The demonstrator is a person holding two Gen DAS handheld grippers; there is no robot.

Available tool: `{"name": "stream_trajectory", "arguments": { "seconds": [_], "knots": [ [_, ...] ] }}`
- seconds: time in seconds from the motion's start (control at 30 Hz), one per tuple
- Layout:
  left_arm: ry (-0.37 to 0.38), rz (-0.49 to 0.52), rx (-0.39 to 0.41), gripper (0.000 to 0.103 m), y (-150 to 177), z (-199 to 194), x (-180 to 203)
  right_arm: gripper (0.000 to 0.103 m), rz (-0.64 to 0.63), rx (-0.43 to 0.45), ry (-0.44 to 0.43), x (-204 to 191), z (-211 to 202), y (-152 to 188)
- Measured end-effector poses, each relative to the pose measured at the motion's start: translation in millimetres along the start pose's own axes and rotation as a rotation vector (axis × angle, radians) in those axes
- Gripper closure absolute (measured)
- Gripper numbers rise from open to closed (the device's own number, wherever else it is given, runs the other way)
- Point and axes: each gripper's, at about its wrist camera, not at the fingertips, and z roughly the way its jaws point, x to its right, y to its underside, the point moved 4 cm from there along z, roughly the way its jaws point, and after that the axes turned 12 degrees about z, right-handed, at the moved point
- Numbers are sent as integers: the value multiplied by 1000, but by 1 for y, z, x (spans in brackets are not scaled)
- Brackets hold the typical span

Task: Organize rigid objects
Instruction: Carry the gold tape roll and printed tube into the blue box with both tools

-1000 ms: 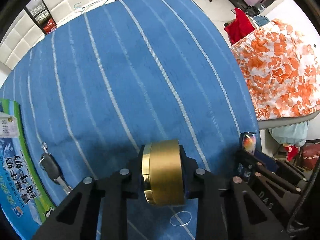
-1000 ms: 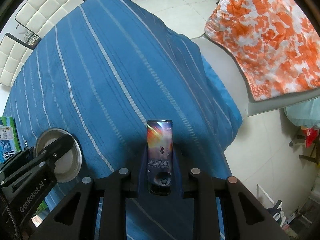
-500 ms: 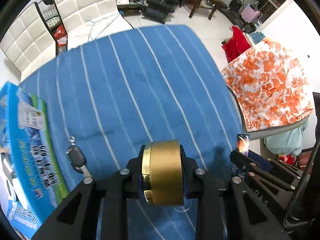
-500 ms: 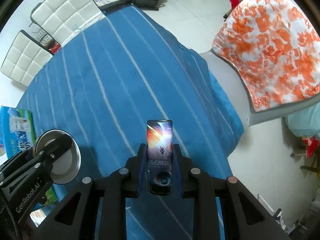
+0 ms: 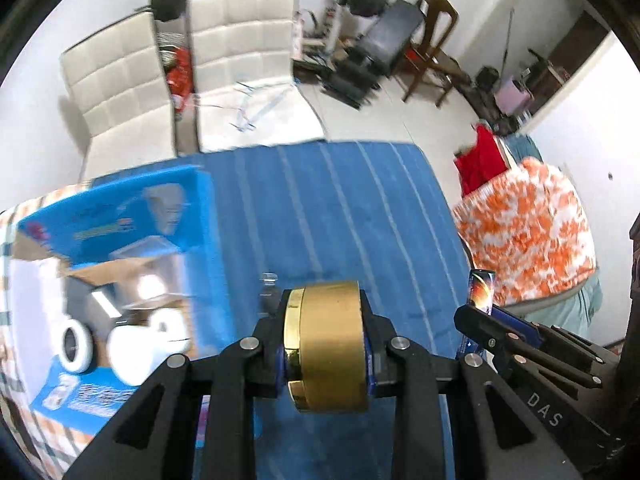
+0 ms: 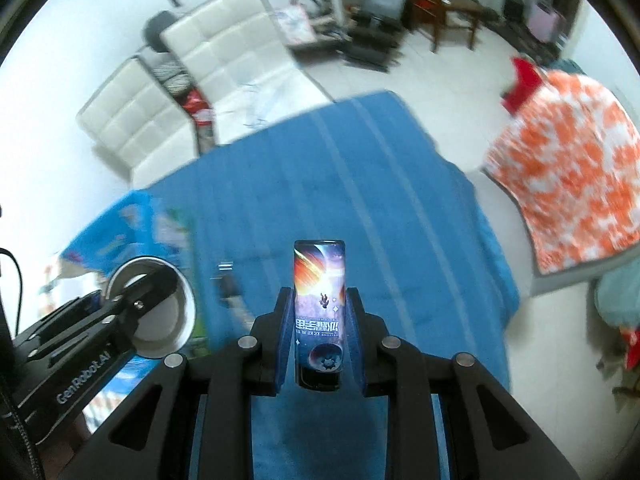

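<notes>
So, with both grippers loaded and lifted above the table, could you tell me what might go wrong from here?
1. The left gripper pinches the round gold tin only across its flat faces; it could rotate or slip out.
2. The right gripper holds the slim printed box low down, so a jolt may tip it.
3. Both views are blurred by motion, and the open blue carton sits close on the left; a swing could clip its flaps.

Bare striped blue cloth (image 5: 360, 216) lies ahead; the open blue carton (image 5: 132, 216) blocks the left side.
</notes>
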Motion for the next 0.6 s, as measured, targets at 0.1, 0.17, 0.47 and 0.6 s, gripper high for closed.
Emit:
{"name": "stream_trajectory", "arguments": {
  "seconds": [0.1, 0.17, 0.47, 0.6],
  "knots": [
    [-29, -39, 26, 78, 11, -22, -38, 76, -47, -4, -45, -47, -4, 15],
    [-49, -69, 33, 78, 20, -33, -66, 76, -77, -19, -71, -80, -2, 29],
    [-116, -230, -17, 78, 82, -38, -184, 76, -199, -111, -95, -191, 48, 93],
    [-112, -286, -60, 78, 111, -21, -217, 76, -232, -131, -44, -209, 81, 111]
  ]
}}
